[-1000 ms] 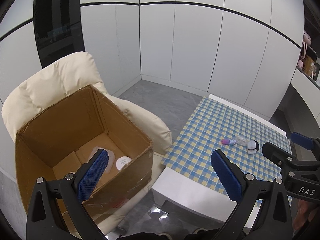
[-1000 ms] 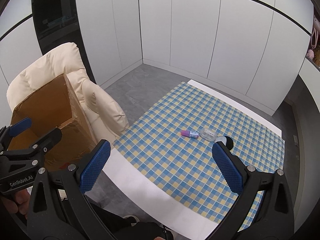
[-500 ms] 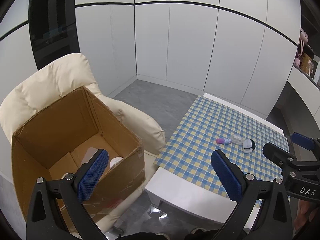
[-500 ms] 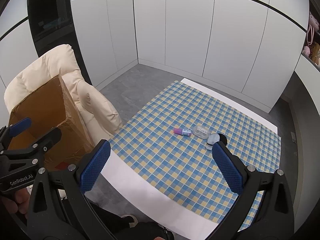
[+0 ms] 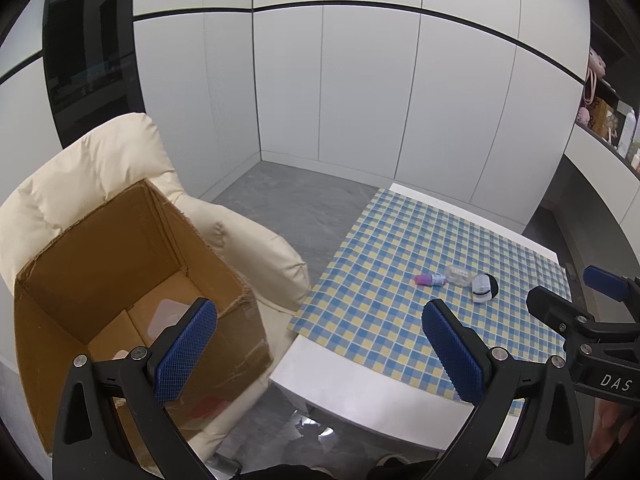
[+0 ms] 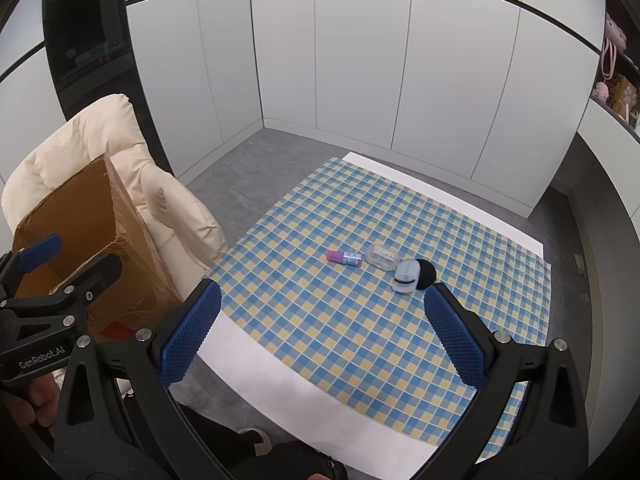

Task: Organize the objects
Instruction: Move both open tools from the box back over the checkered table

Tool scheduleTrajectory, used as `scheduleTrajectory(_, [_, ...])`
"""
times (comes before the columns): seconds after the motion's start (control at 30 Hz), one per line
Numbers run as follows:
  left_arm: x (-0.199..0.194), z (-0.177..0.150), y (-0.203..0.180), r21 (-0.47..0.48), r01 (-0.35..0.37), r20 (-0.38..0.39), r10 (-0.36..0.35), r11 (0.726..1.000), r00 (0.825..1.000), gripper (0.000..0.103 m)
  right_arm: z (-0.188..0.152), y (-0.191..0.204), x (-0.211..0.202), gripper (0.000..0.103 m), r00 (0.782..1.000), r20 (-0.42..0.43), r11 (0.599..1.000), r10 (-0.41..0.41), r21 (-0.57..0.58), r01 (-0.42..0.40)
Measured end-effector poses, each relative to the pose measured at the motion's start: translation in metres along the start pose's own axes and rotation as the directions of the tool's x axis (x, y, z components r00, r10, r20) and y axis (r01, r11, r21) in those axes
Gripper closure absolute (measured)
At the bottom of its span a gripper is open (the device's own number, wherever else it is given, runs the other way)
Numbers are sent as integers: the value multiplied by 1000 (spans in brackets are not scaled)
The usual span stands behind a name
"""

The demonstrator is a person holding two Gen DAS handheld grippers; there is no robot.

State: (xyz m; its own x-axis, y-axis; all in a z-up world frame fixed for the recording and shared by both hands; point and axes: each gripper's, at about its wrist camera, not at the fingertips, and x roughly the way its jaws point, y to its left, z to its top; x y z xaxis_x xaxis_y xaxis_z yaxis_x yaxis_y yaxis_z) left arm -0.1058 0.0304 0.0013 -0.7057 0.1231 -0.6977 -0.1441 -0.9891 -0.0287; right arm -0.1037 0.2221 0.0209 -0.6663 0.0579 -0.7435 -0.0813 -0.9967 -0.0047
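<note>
- A cream armchair [image 5: 100, 184] stands at the far left, and an open cardboard box [image 5: 120, 264] sits on its seat with its flaps up.
- Inside the box, a clear plastic container [image 5: 166, 314] lies on the bottom, partly hidden behind a blue pad; another pale item beside it is too hidden to tell.
- The left gripper [image 5: 320, 344] hangs above the gap between the box and the table, its blue-padded fingers [image 5: 186, 346] spread wide with nothing between them.
- A grey floor [image 5: 288, 200] runs between the armchair and the white table [image 6: 276, 384], which carries a blue and yellow checked cloth [image 6: 360, 320].
- Near the middle of the cloth lies a small tube with a pink cap [image 6: 345, 257], on its side.
- Just to the right of it sits a clear oval case [image 6: 383, 256], close to the tube; whether they touch cannot be told.
- Next comes a small white case [image 6: 406, 276] resting against a black round object [image 6: 425, 274].
- The right gripper [image 6: 322, 340] hovers above the near part of the table, its fingers [image 6: 456, 340] wide apart and holding nothing, well short of the small items.
- Shelves at the far right edge hold pink and boxed things, too small to tell.
</note>
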Motion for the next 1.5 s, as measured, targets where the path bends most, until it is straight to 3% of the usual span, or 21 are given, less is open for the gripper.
scheduleTrajectory(0.87, [9, 0, -63, 76, 86, -6, -85, 993, 996, 0, -19, -63, -18, 0, 997, -5, 993, -77, 88, 77])
scheduleTrajectory(1.5, [15, -1, -90, 95, 137, -29, -135, 986, 990, 1, -31, -96, -30, 0, 993, -15, 984, -114, 138, 115])
